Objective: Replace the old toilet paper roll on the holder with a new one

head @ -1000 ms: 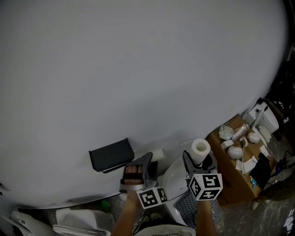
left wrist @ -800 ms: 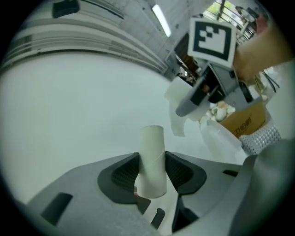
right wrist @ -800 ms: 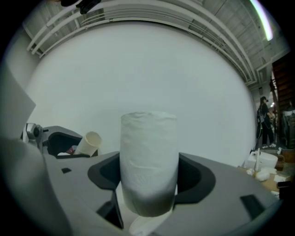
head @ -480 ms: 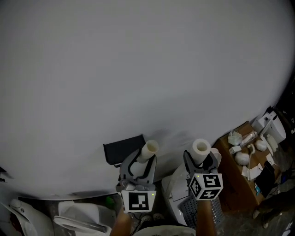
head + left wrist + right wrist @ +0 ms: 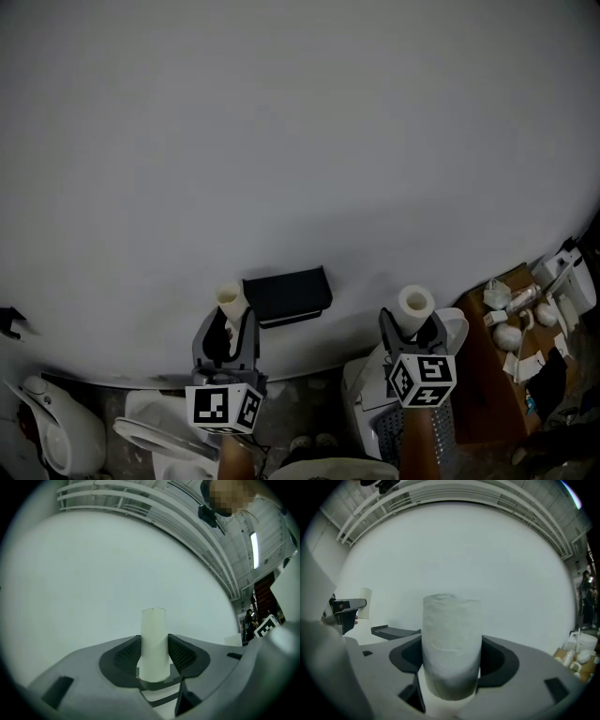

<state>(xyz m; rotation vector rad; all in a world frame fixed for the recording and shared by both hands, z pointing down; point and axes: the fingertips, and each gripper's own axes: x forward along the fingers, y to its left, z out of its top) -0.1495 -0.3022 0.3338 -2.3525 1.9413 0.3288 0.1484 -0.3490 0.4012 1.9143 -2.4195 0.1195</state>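
Observation:
My left gripper is shut on the old roll's bare cardboard tube, which stands upright between the jaws, left of the black holder on the white wall. My right gripper is shut on a full white toilet paper roll, also upright, to the right of the holder. From the right gripper view the holder shows at left as an empty dark shelf, with the left gripper and the tube beyond it.
A white toilet stands at the lower left, and a white bin with a mesh side sits below my right gripper. A brown box with bottles and small clutter is at the right edge.
My left gripper has pulled the cardboard tube off the holder, swung left past it and rolled the tube upright. The right gripper with the new roll has barely shifted.

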